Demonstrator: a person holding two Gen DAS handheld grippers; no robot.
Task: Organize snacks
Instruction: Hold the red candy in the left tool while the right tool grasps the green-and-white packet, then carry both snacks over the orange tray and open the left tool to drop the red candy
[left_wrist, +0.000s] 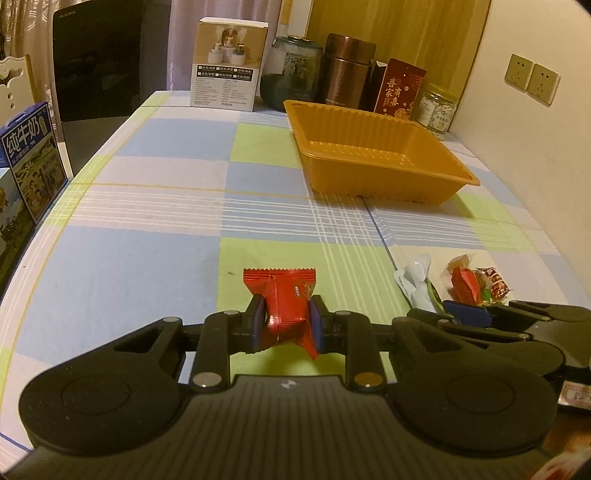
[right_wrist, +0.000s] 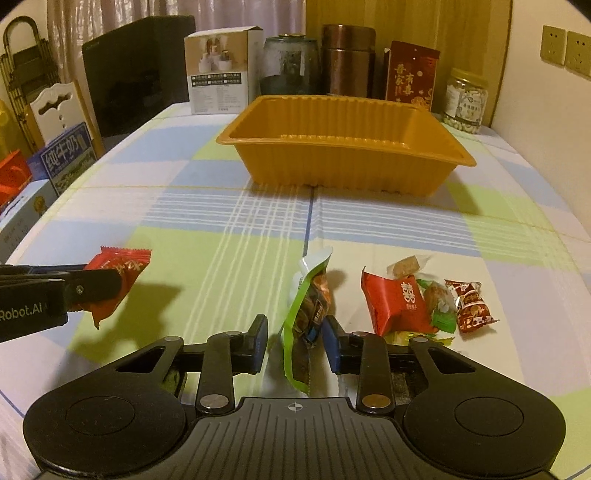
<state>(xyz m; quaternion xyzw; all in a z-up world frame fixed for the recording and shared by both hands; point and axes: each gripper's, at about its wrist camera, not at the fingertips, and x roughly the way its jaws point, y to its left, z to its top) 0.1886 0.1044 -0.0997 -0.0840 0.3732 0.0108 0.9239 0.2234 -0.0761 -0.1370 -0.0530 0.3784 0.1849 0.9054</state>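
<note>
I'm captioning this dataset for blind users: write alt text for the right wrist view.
The right hand-held gripper straddles a green-edged snack packet on a checked tablecloth, its jaws not visibly pressing it. More wrapped snacks lie to its right, and an empty orange tray sits beyond.

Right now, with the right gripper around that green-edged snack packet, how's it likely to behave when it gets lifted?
The green-edged snack packet looks like thin film, so it will probably flop and bend beyond the right gripper. It seems light for its size, so lifting should be easy. Its glossy wrapper may slip if only one pad bears on it; the left pad looks apart.
</note>
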